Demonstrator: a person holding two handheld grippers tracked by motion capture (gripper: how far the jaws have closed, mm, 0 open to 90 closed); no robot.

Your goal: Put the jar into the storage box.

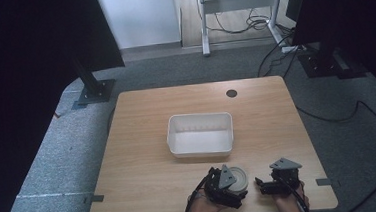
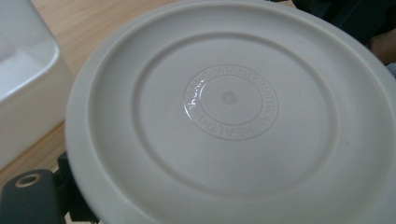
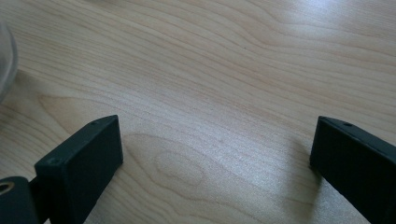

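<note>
A round pale grey lid (image 1: 239, 176) with an embossed ring of letters at its centre (image 2: 231, 100) sits near the table's front edge. My left gripper (image 1: 233, 184) is shut on its rim, and one black finger (image 2: 29, 196) shows under the lid at the lower left of the left gripper view. My right gripper (image 1: 261, 185) is just right of the lid, low over bare wood. It stands open (image 3: 217, 154) with nothing between its jaws. The lid's edge (image 3: 4, 56) shows at the far left of the right gripper view.
A white rectangular bin (image 1: 200, 133) stands mid-table behind the lid, with nothing in it; its wall (image 2: 23, 98) is close on the left in the left gripper view. A dark cable hole (image 1: 231, 93) lies near the back edge. Stands and cables are on the floor beyond.
</note>
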